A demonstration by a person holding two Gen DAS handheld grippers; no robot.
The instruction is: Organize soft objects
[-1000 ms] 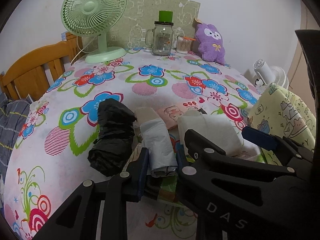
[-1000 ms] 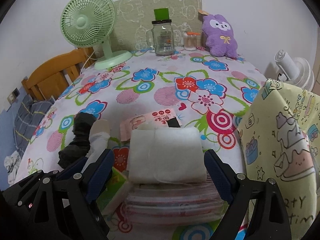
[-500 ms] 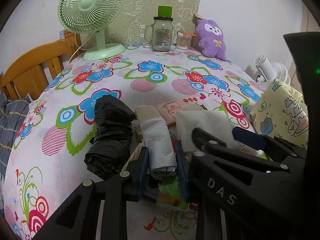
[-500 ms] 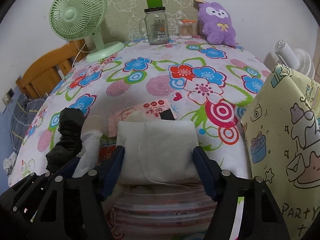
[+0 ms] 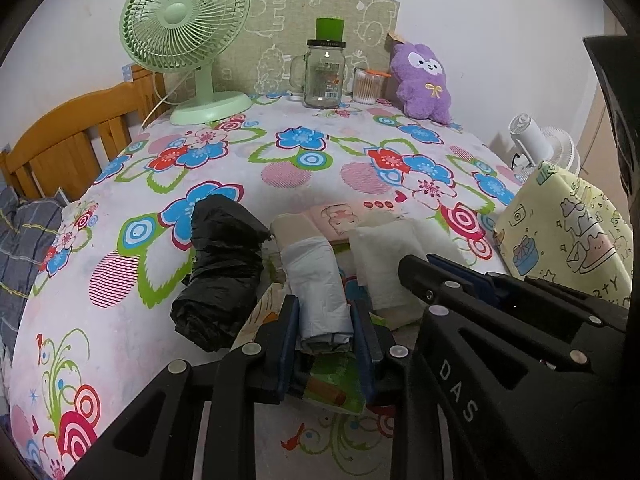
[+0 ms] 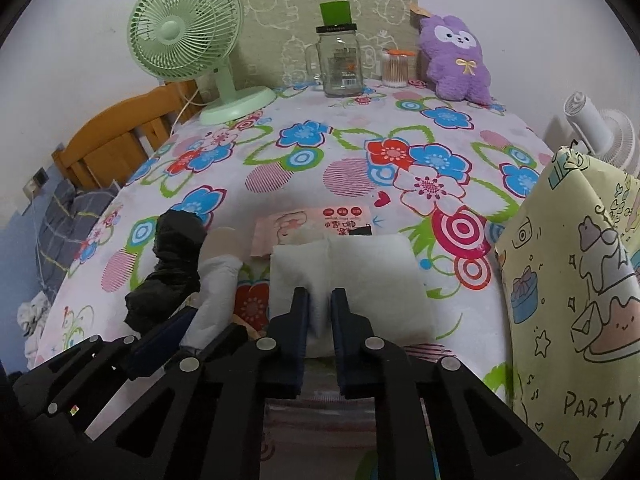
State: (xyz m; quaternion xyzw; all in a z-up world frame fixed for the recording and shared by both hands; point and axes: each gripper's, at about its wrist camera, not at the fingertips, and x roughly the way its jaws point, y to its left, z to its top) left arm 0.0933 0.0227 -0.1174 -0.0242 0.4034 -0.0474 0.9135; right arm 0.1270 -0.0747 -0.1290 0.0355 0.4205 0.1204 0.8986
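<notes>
The white roll of bags (image 5: pixel 318 280) is clamped in the left gripper (image 5: pixel 326 336); the white folded pad (image 6: pixel 348 276), pinched mid-edge by the right gripper (image 6: pixel 319 312), bunches. Both should be lifted level off the bench (image 6: pixel 352 152), clear of the black roll (image 5: pixel 224 268) beside.

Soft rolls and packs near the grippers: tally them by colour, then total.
Black roll: 1
Pale grey roll: 1
White folded pack: 1
Pink printed pack: 1
Total: 4
</notes>
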